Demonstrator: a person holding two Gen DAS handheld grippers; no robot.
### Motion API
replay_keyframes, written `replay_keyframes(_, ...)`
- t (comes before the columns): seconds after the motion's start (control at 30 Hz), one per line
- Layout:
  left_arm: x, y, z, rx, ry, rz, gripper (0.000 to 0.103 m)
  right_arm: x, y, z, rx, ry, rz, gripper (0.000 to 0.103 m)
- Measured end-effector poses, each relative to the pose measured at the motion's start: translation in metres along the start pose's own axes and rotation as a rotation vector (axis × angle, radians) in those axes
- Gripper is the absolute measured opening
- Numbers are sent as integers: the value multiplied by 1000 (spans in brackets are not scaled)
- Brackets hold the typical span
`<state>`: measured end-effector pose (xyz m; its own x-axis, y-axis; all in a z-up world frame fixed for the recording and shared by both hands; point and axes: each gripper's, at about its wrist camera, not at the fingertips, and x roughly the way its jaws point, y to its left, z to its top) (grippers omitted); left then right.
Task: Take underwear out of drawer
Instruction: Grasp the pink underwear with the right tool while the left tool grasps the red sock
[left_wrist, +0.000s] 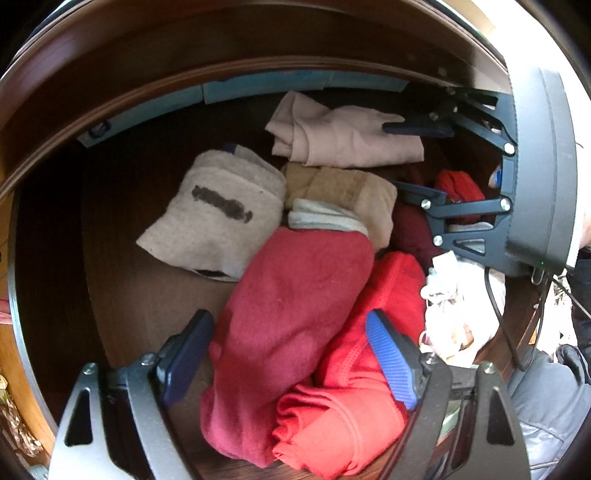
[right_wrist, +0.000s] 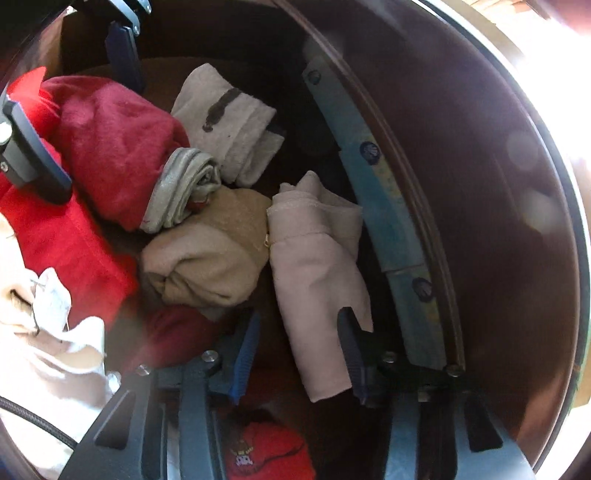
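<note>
Drawer: the dark wooden drawer (left_wrist: 122, 295) stands pulled out, packed with folded and rolled underwear; a blue strip (right_wrist: 373, 192) runs along its far wall.
Left gripper: the left gripper (left_wrist: 291, 354) hovers with fingers spread wide over a dark red roll (left_wrist: 291, 314) and a bright red folded pair (left_wrist: 351, 387) at the near side; whether the pads touch cloth cannot be told.
Right gripper: the right gripper (right_wrist: 299, 354) has its fingers spread, straddling the near end of a pale pink folded pair (right_wrist: 317, 266) by the far wall, not yet pinching it.
Neighbours: a beige roll (right_wrist: 207, 254) lies just beside the pink pair; a cream pair with dark print (left_wrist: 214, 214) sits to the left.
Handling: likely light, soft and limp; it should sag and unfold if taken by one layer.
Hold: pinching across the whole folded thickness near the end looks safest.
</note>
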<state>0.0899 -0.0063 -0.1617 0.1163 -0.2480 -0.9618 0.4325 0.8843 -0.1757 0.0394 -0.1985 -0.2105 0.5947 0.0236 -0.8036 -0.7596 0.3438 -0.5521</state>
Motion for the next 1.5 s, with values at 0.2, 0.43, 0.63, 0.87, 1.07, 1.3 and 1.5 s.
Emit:
replay_keyframes(0.2,0,-1,0,0,-1,3,85,14,-6,3,15,43,54,40)
replay_keyframes(0.43,0,-2,-1,3,-5,5,85,31,-21,8,40,88,63,13)
replay_keyframes(0.63,-1,-2,-2,2,-17,3,85,8,-40,7,139,41,184,10)
replay_keyframes(0.87,-1,-2,-1,2,-11,2,85,-60,-56,-2,195,-70,331,10)
replay_keyframes(1.07,3,-5,0,16,2,-16,74,-62,-28,-4,159,-37,343,17)
replay_keyframes(1.3,5,0,-1,2,3,-64,52,-50,-29,-3,240,-75,315,69)
replay_keyframes(1.5,5,0,1,2,15,-41,49,-27,-35,4,258,-16,282,68)
